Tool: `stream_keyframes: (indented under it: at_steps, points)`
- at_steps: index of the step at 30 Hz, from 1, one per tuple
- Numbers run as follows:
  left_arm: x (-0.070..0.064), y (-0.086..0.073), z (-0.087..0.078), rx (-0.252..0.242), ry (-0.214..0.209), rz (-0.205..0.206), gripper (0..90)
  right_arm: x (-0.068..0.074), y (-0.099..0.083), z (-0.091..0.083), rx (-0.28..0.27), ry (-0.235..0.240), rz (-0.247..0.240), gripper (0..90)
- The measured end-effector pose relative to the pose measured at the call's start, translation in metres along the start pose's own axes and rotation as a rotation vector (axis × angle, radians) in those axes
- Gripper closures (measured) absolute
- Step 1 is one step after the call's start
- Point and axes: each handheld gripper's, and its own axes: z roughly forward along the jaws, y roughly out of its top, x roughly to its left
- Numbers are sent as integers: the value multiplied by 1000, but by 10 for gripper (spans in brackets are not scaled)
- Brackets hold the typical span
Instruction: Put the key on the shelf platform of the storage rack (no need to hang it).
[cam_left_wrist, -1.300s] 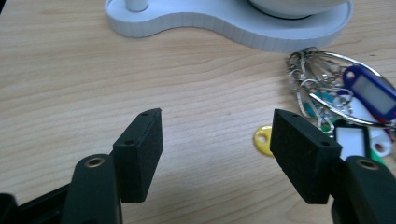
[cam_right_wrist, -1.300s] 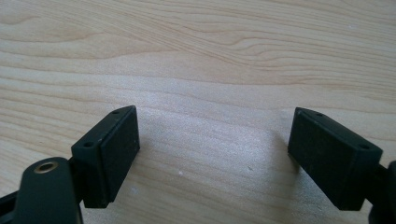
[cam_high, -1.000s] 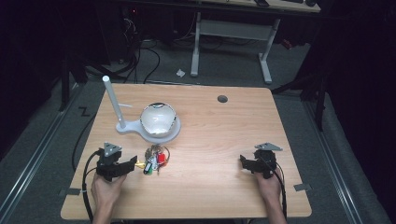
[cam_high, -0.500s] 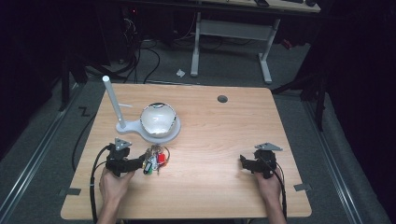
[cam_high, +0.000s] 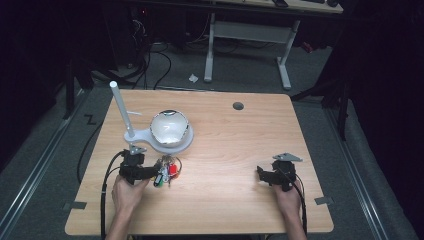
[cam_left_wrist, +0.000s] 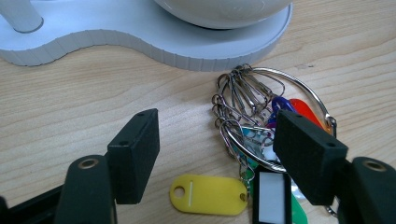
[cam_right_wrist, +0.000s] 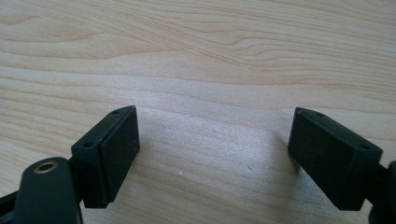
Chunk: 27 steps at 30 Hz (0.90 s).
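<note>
key ring (cam_left_wrist: 261, 121) | steel loop, clips, yellow, red, blue, green, black tags | flat | tabletop's front-left, near left edge

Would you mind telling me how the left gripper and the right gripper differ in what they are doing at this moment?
The left gripper has a bunch of key tags between its open jaws, beside the white stand; the right gripper has only bare table between its jaws. In the high view, the left gripper sits near the stand, the right one out on open tabletop. Both are open and low over the table.
</note>
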Motion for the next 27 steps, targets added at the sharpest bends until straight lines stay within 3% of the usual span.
stream_keyframes:
  at_steps: [8,20,27]
  points:
    - [-4,9,7,9,-5,14,319,0,0,0,1,0,0,166]
    - [-4,11,27,50,-4,-23,325,0,0,0,2,0,0,167]
    - [-6,10,37,74,14,-18,395,0,0,0,2,0,0,166]
